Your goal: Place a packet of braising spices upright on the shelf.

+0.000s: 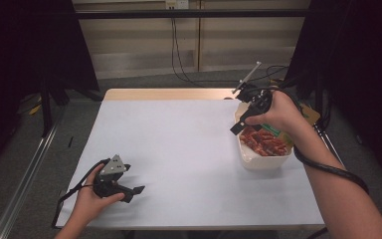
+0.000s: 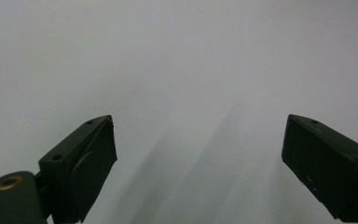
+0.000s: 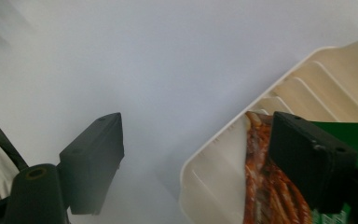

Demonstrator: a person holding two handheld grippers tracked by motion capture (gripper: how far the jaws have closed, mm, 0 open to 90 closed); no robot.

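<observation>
The right claw point(image 1: 242, 121) hangs over the near-left rim of a cream plastic tub point(image 1: 258, 162) that stands at the right side of the white worktop point(image 1: 189, 159), and its jaws stand wide apart with nothing between them. In the right gripper view one jaw sits over the bare worktop and the other over the tub point(image 3: 223, 154), straddling the ribbed wall. Inside the tub lies a snack packet point(image 1: 263, 142), printed red-orange with a green panel at one end; in the right gripper view the packet point(image 3: 265, 196) lies just under and beside the jaw that is over the tub, though I cannot tell whether that jaw touches it. The packet looks like thin printed film around small loose pieces, so it is probably light, soft and crinkly, with a slick surface that could slide out of a shallow pinch. It will likely bend and sag if lifted by one corner, and hard squeezing over the middle could crush what is inside. The safest hold, to my eye, is across a flat sealed end or a narrow edge that stands clear of the tub wall, with the jaws closing fully over the film rather than on the bulge. The left claw point(image 1: 132, 191) rests low at the near-left of the worktop, well apart from the tub, its jaws also spread open and empty over the plain white surface point(image 2: 177, 70).
</observation>
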